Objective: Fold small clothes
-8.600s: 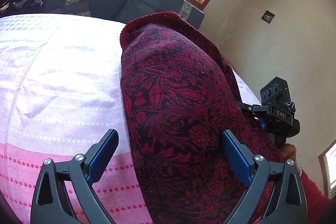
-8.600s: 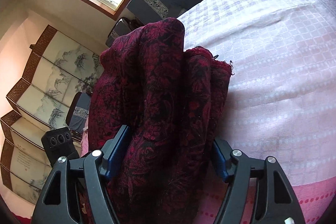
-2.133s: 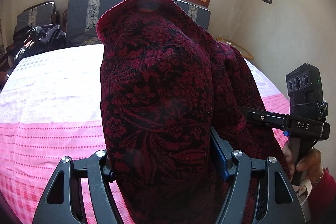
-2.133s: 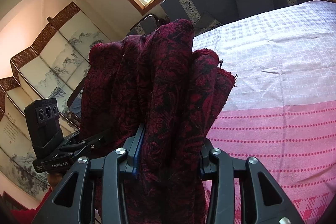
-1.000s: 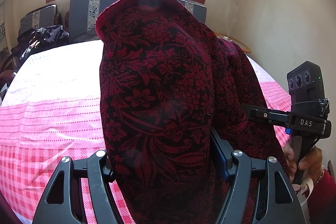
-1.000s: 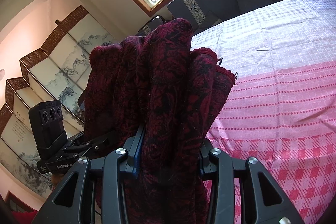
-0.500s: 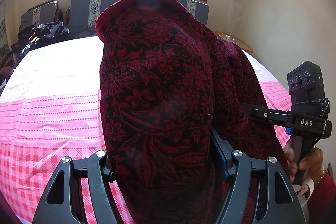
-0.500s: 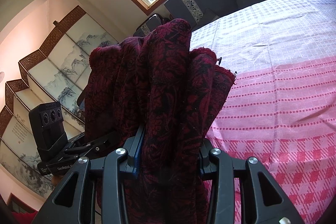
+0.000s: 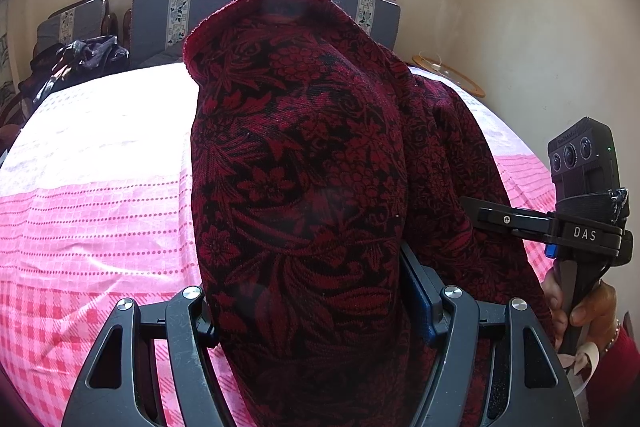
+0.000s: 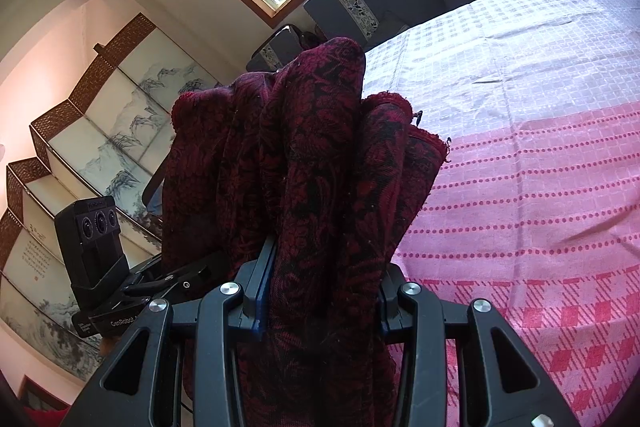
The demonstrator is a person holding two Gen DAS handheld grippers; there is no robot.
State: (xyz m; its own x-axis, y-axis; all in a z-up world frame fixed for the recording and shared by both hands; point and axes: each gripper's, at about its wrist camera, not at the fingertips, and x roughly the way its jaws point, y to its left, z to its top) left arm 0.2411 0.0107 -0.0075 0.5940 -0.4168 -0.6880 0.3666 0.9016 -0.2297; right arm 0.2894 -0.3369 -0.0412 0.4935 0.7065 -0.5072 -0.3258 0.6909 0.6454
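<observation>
I see the bed (image 9: 92,195) spread with its pink and white checked cover below me, and the dark red floral garment (image 9: 304,163) hangs above it, bunched between my two tools. My left gripper (image 9: 310,303) is clamped on a broad fold; my right gripper (image 10: 322,291) pinches several gathered pleats. My worry is that, lowered like this, the pleats land twisted or a layer slips free.
</observation>
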